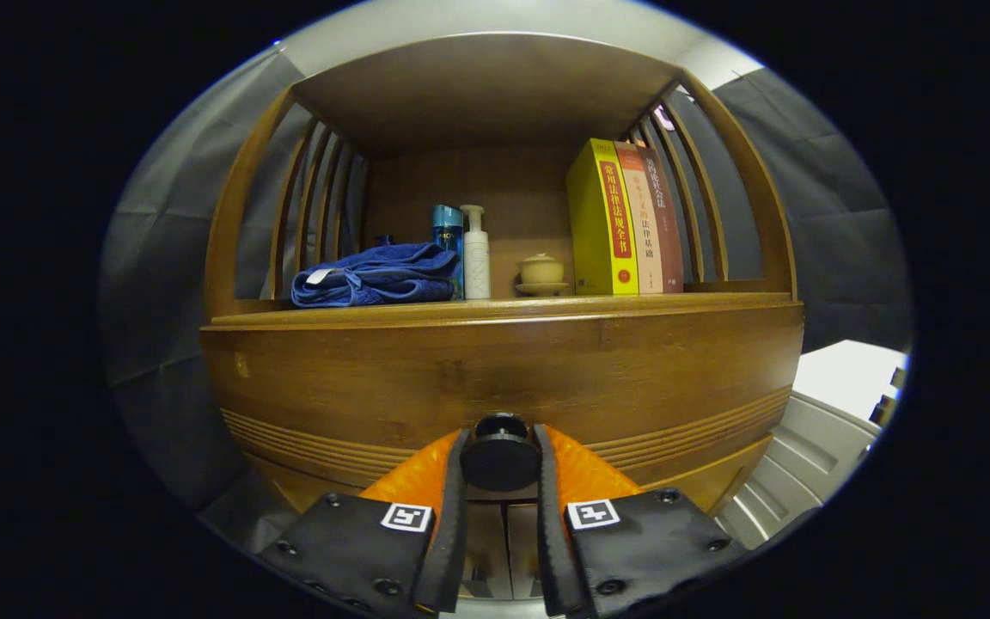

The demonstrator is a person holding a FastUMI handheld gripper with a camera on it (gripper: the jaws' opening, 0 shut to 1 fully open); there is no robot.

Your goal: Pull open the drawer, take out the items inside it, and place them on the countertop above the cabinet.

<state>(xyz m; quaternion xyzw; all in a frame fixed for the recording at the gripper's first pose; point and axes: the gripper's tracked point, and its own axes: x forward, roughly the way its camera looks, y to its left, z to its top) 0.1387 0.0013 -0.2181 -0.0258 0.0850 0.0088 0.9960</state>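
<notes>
- Gripper (500, 460): the two fingers sit either side of the round dark drawer knob (500, 457), closed in against it. Both inner faces appear to press on the knob's rim, so it reads as clamped.
- Drawer front (461, 378): a wide wooden panel with grooved lines along its lower part. It looks flush with the cabinet, so the drawer reads as not yet pulled out. The items inside are hidden.
- Countertop (504, 309): the wooden ledge right above the drawer front, under an open shelf bay with slatted sides.
- Already on the countertop: a folded blue towel (375, 275), a teal bottle (448, 236), a white pump bottle (476, 254) just beside it, a small lidded cup on a saucer (540, 273), and three upright books (624, 219).
- Step in hand, as judged: grip taken, pull about to start.
- Risk: the knob is small and round; an off-axis pull could let the fingers slide off its rim.
- Risk: a tilted pull could bind the drawer in its runners.
- Risk: the countertop is crowded; free space looks limited to the front strip, so items placed later could nudge the cup or bottles.
</notes>
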